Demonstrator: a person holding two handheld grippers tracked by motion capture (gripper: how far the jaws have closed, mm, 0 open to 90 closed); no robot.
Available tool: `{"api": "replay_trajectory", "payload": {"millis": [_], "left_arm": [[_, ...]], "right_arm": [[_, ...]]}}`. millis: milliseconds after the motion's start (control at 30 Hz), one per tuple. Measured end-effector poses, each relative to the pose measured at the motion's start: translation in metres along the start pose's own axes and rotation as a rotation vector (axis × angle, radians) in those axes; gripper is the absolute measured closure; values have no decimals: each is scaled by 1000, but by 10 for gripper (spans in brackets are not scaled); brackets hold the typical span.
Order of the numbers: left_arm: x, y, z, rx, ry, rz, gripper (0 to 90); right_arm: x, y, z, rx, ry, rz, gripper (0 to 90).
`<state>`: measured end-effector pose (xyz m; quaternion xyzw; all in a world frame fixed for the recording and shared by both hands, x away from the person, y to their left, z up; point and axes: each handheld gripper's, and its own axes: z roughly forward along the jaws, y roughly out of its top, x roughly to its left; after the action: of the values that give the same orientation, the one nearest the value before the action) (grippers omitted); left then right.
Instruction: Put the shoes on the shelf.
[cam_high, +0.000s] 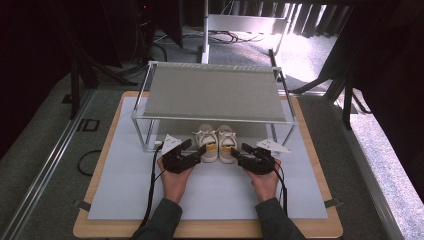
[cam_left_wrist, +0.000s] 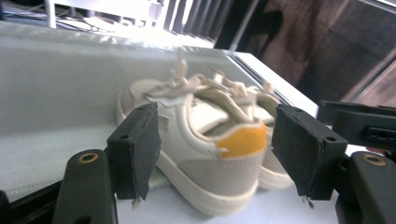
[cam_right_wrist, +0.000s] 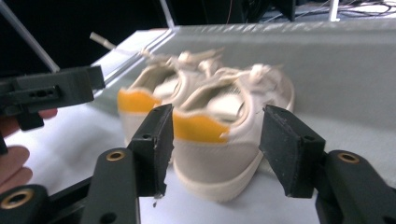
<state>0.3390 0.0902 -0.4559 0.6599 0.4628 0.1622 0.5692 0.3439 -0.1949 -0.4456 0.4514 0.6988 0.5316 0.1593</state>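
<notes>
A pair of small cream sneakers with orange heel tabs, the left sneaker (cam_high: 207, 143) and the right sneaker (cam_high: 226, 143), stands side by side, touching, on the white surface (cam_high: 125, 185), toes under the front edge of the low metal-framed rack with a grey mesh shelf (cam_high: 212, 91). The left tool (cam_high: 194, 150) sits just behind the left sneaker's heel, jaws wide and clear of it. The right tool (cam_high: 238, 151) sits behind the right sneaker's heel, jaws likewise spread, pads not pressing.
</notes>
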Motion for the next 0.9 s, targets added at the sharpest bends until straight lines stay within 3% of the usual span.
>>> {"api": "replay_trajectory", "payload": {"millis": [67, 133, 200, 367, 633, 800, 900], "left_arm": [[-1, -1, 0, 4, -4, 6, 308], [-1, -4, 1, 36, -43, 25, 300], [-3, -6, 3, 65, -31, 64, 284], [-3, -11, 12, 130, 6, 113, 252], [-3, -13, 27, 202, 25, 140, 237], [-2, -11, 33, 226, 4, 136, 238], [-4, -9, 36, 239, 12, 166, 276]], "right_arm": [[2, -2, 0, 9, -2, -12, 432], [6, -6, 0, 24, -2, -35, 413], [7, -8, 1, 33, -3, -45, 400], [10, -10, 7, 56, -16, -62, 366], [10, -13, 19, 104, -52, -81, 362], [8, -14, 23, 106, -50, -72, 390], [8, -13, 24, 106, -51, -80, 393]]}}
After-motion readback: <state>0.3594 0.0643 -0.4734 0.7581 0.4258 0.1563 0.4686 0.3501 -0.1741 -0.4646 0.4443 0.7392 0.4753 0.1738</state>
